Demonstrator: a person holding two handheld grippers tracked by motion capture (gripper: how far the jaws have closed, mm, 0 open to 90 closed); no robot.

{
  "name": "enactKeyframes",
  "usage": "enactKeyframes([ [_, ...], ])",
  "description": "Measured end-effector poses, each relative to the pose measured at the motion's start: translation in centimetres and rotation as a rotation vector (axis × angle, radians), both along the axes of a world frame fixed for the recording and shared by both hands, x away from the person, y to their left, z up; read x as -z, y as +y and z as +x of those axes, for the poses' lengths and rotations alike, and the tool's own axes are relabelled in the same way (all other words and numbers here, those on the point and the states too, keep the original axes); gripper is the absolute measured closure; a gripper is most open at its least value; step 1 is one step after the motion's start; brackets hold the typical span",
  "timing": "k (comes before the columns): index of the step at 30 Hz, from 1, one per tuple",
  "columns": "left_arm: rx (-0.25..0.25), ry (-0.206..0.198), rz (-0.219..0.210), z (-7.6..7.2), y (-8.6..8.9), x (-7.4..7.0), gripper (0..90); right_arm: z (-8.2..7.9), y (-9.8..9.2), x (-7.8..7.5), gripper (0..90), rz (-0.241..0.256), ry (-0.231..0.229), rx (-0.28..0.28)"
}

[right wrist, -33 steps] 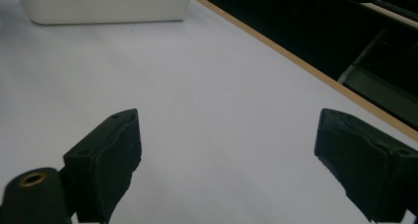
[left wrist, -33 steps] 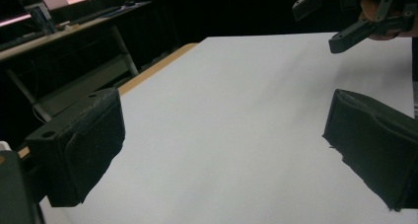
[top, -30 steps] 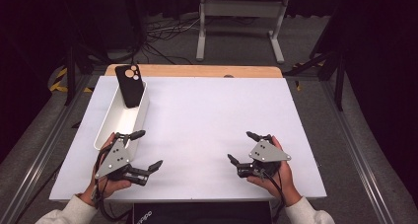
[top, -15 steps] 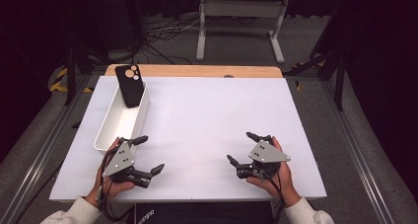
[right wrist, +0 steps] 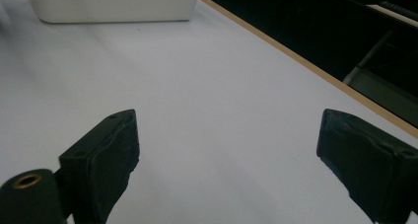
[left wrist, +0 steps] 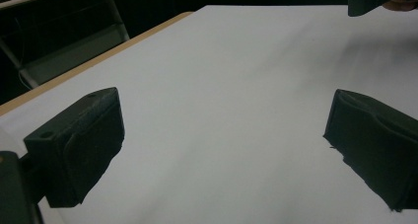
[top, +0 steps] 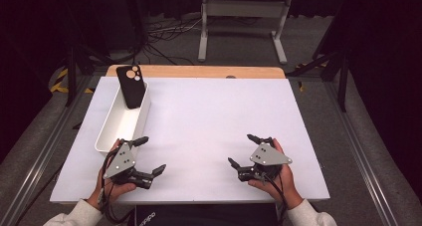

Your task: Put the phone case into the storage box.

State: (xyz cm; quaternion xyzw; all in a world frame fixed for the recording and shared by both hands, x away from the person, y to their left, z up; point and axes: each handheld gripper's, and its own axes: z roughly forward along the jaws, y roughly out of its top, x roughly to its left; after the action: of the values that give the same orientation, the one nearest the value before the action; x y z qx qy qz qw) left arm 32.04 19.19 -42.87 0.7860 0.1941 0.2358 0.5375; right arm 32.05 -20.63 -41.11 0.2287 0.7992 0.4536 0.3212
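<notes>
Left gripper (top: 148, 155) near the table's front edge, jaws spread wide, empty; right gripper (top: 247, 149) likewise agape, well apart. Long white plastic bin (top: 110, 132) just beyond the left gripper, long axis running away. Black phone case (top: 131, 86) leans upright at its far end. White tabletop (top: 214, 116); dark room, cables behind.

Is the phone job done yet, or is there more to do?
Looks mostly done: the black phone already stands leaning inside the white bin at the table's left. Nothing is in hand now: the left gripper and the right gripper both sit open and empty near the front edge of the white table. Nothing else on the table seems left to put away.
</notes>
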Motion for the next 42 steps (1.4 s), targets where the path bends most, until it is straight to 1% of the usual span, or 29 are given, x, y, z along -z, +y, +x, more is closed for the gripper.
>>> enactKeyframes([
  [2,0.002,-0.005,0.004,-0.07,0.00,-0.01,2.6,-0.03,0.17,0.10,10.0,-0.013,0.003,-0.004],
  [6,0.003,-0.009,0.000,-0.29,0.11,-0.07,2.6,-0.11,0.35,0.06,10.0,-0.013,0.000,-0.006],
  [8,0.000,-0.013,-0.012,-0.30,0.20,-0.09,2.6,-0.14,0.41,0.07,10.0,-0.013,0.002,-0.006],
  [10,0.000,-0.017,-0.006,-0.25,0.25,-0.11,2.7,-0.17,0.46,0.08,9.9,-0.015,-0.002,-0.005],
  [15,0.005,-0.014,-0.014,-0.22,0.24,-0.11,2.6,-0.17,0.49,0.11,10.0,-0.017,-0.001,-0.004],
  [17,0.009,-0.006,-0.014,-0.18,0.25,-0.10,2.7,-0.16,0.47,0.13,9.9,-0.015,0.001,-0.003],
  [19,0.006,-0.006,-0.005,-0.12,0.20,-0.05,2.7,-0.15,0.40,0.10,10.0,-0.010,0.002,-0.001],
  [22,-0.003,-0.012,-0.009,-0.15,0.13,-0.02,2.6,-0.15,0.39,0.11,10.0,-0.009,0.005,-0.002],
  [28,-0.005,-0.013,-0.004,-0.27,0.15,-0.14,2.7,-0.16,0.57,0.13,9.9,-0.011,0.005,-0.003],
  [31,-0.008,-0.018,-0.009,-0.29,0.15,-0.17,2.7,-0.15,0.58,0.12,9.9,-0.010,0.007,-0.003],
  [33,-0.007,-0.017,-0.003,-0.29,0.17,-0.20,2.8,-0.17,0.59,0.15,9.9,-0.012,0.008,-0.004],
  [34,-0.013,-0.017,-0.010,-0.28,0.10,-0.14,2.8,-0.13,0.53,0.15,9.9,-0.007,0.009,-0.004],
  [37,-0.014,-0.016,-0.010,-0.23,0.07,-0.12,2.8,-0.04,0.45,0.16,9.9,-0.006,0.007,-0.003],
  [40,-0.011,-0.011,0.000,-0.10,0.03,-0.09,2.8,0.07,0.41,0.32,9.9,-0.008,0.018,-0.001],
  [42,-0.010,-0.009,-0.002,-0.09,0.00,-0.05,2.8,0.08,0.41,0.37,9.7,-0.007,0.022,0.000],
])
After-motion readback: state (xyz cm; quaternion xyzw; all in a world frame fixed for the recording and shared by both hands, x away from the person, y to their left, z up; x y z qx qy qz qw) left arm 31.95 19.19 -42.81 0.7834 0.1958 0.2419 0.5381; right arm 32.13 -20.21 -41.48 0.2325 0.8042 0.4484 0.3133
